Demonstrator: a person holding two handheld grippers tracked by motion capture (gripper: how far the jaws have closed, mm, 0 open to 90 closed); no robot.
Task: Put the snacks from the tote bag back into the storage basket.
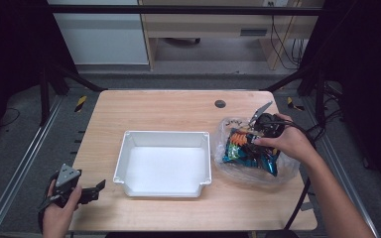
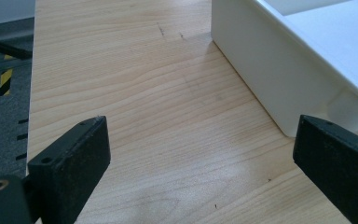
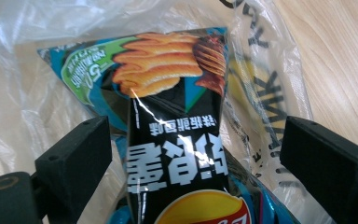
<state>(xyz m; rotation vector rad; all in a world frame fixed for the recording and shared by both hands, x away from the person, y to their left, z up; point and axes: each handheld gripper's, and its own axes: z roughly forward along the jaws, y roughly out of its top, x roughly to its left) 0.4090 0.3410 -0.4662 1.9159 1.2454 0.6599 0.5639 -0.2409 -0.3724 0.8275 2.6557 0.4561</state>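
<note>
Crisp packet [image 3: 177, 154] lengthwise between gripper jaws

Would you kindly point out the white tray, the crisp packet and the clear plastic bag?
White tray [image 1: 127, 148]: high view, left wall.
Crisp packet [image 3: 177, 154]: right gripper view, black front panel.
Clear plastic bag [image 1: 287, 171]: high view, bare right edge.

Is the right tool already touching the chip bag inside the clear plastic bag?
Apart. In the right gripper view, the right tool stands open around the chip bag, with bare gaps between each jaw and the bag's sides.
</note>
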